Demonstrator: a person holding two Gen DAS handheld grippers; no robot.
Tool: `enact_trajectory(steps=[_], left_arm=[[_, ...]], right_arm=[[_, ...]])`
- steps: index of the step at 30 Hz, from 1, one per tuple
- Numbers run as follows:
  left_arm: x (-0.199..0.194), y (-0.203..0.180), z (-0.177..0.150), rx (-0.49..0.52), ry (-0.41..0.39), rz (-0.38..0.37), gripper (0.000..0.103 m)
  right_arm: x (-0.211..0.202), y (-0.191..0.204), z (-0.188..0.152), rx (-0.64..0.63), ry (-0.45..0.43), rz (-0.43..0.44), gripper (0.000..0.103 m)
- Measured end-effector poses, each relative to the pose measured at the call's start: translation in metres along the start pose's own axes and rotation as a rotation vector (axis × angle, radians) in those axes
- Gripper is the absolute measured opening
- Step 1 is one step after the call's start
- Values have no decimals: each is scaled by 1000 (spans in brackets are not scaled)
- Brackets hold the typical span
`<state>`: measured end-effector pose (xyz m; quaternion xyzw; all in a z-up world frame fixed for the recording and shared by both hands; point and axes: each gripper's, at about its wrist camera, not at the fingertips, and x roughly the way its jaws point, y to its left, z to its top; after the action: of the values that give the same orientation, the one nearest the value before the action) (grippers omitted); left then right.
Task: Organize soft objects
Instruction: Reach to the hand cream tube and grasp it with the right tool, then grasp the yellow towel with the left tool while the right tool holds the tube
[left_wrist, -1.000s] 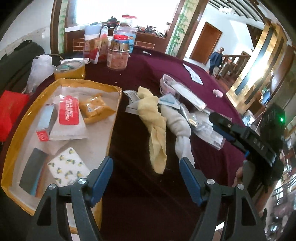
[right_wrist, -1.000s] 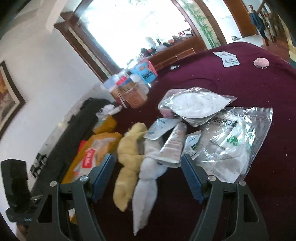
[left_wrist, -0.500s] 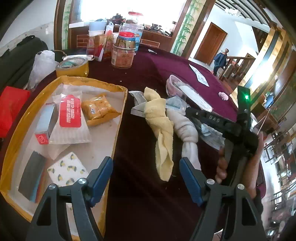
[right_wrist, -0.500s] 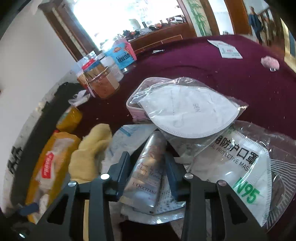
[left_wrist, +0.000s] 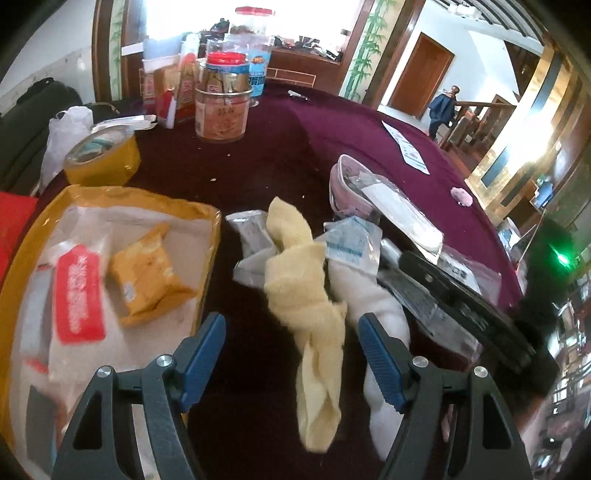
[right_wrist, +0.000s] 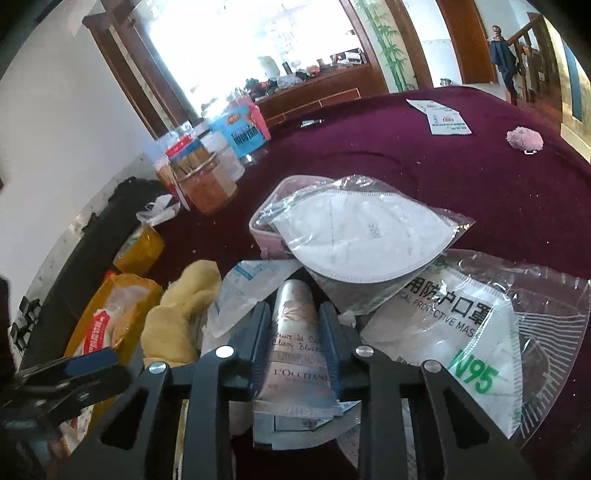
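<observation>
My right gripper (right_wrist: 295, 325) is shut on a silver L'Occitane cream tube (right_wrist: 295, 343) that lies among the pile on the maroon tablecloth. A knotted yellow cloth (left_wrist: 306, 295) and a knotted white cloth (left_wrist: 373, 306) lie side by side. My left gripper (left_wrist: 291, 350) is open and empty, its fingers to either side of the yellow cloth's lower end. The right gripper shows in the left wrist view (left_wrist: 461, 295) at the right of the white cloth. Bagged white masks (right_wrist: 362, 236) and an N95 mask (right_wrist: 461, 332) lie beyond the tube.
A yellow-rimmed tray (left_wrist: 207, 221) with snack and tissue packets sits at the left. A tape roll (left_wrist: 103, 155), jars (left_wrist: 221, 107) and boxes stand at the back. A pink pouch (left_wrist: 347, 184), a paper slip (right_wrist: 443, 118) and a pink fluffy item (right_wrist: 524, 138) lie on the cloth.
My right gripper has moved in from open above the pile and shut on the cream tube. My left gripper has moved forward toward the yellow cloth and stays open.
</observation>
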<state>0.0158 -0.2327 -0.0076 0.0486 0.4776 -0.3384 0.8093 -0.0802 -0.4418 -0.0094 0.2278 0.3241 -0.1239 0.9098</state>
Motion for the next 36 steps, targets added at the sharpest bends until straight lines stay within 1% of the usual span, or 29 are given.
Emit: enact_trajectory(steps=[1,2,3,4,5,6,9,10,11,12,13,14,16,17,20,21,22,23,24,25,27,29,31,32,34,36], left_arm=[[4,-2,3,3,5,5,65],[9,-3,5,6,13,15,59],[17,-7,7,11,34,35,49],[22,-9,7,19,53,45,43],[28,-12,7,32,68,54,43],[33,-13,7,44,76,61,42],[35,-16,5,53,62,62,34],[34,-16,4,58,56,67,28],[33,-17,3,61,54,69,25],[30,-18,0,73,56,70,21],[28,-20,-1,82,55,67,15],[22,-20,-3,88,44,60,12],[11,-18,-8,91,22,61,10],[7,-16,-11,85,24,58,10],[3,-7,-16,44,47,13,12],[4,-4,-16,35,52,1,15],[5,-4,-16,30,49,-2,25],[5,-5,-16,27,45,3,31],[6,-6,-15,28,44,10,41],[7,-9,-15,36,45,13,48],[12,-17,-15,71,51,23,49],[18,-20,-15,89,46,65,49],[21,-16,-15,73,47,76,31],[21,-13,-17,66,43,68,29],[17,-13,-20,79,38,65,9],[8,-16,-22,106,15,67,7]], right_arm=[[-1,1,0,-4,-2,7,10],[-1,3,1,-10,-5,13,0],[-1,4,1,-13,-2,14,0],[2,4,0,-18,11,0,0],[5,4,-1,-17,30,-7,0],[5,2,0,-2,29,4,0],[3,2,0,-6,14,-19,3],[3,2,0,-1,15,0,10],[3,1,0,4,15,14,32],[2,1,1,8,9,22,44],[-1,2,1,6,-8,14,59],[-3,3,1,-2,-18,11,60],[0,6,1,-18,-5,2,60],[5,6,0,-19,19,-6,60],[16,3,1,-4,64,-20,59],[19,4,1,-12,72,-23,58],[21,7,1,-27,78,-30,54],[23,9,0,-43,88,-38,52],[28,12,-2,-63,107,-50,44],[29,14,-3,-72,114,-54,41],[29,15,-3,-87,110,-68,36],[25,13,-4,-79,96,-61,27],[15,11,-4,-64,59,-38,27],[12,10,-3,-60,47,-40,27],[7,9,-2,-49,25,-14,27],[3,11,-3,-53,15,11,27]])
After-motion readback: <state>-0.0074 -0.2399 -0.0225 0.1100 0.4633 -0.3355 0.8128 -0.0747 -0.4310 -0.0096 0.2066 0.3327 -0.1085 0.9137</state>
